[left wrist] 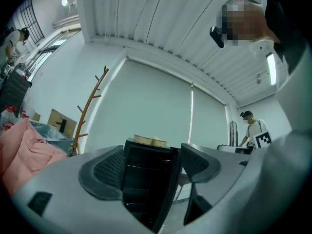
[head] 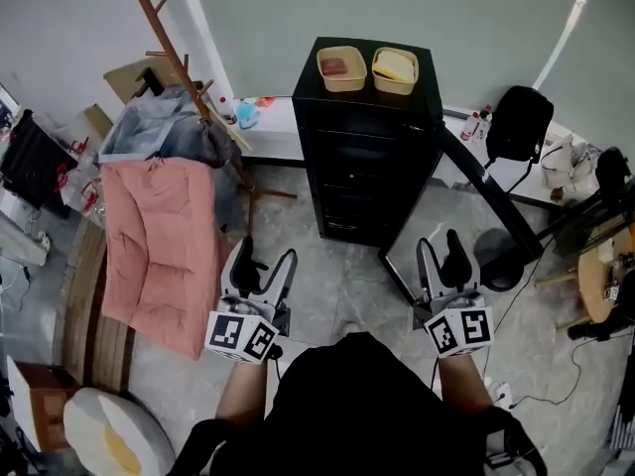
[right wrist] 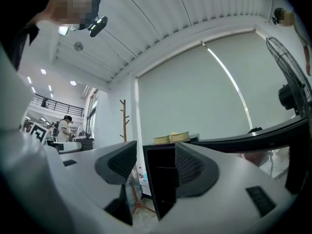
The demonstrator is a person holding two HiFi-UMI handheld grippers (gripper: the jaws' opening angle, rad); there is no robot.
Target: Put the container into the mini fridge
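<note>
A black mini fridge (head: 362, 157) stands against the far wall, its door (head: 496, 201) swung open to the right. On its top sit two yellow containers side by side, one on the left (head: 341, 68) and one on the right (head: 395, 70). My left gripper (head: 268, 251) and right gripper (head: 440, 241) hover over the floor short of the fridge, both open and empty. The left gripper view frames the fridge (left wrist: 146, 179) between the open jaws of the left gripper (left wrist: 151, 167), containers (left wrist: 149, 140) on top. In the right gripper view the fridge (right wrist: 163, 179) and containers (right wrist: 171, 138) show past the right gripper (right wrist: 155, 167).
A wooden coat rack (head: 169, 53) hung with grey and pink clothing (head: 159, 246) stands left of the fridge. A low white shelf (head: 273, 132) runs along the wall. A black bag (head: 518, 122), a fan (right wrist: 292, 82) and floor cables lie right. A person (left wrist: 253, 130) stands far off.
</note>
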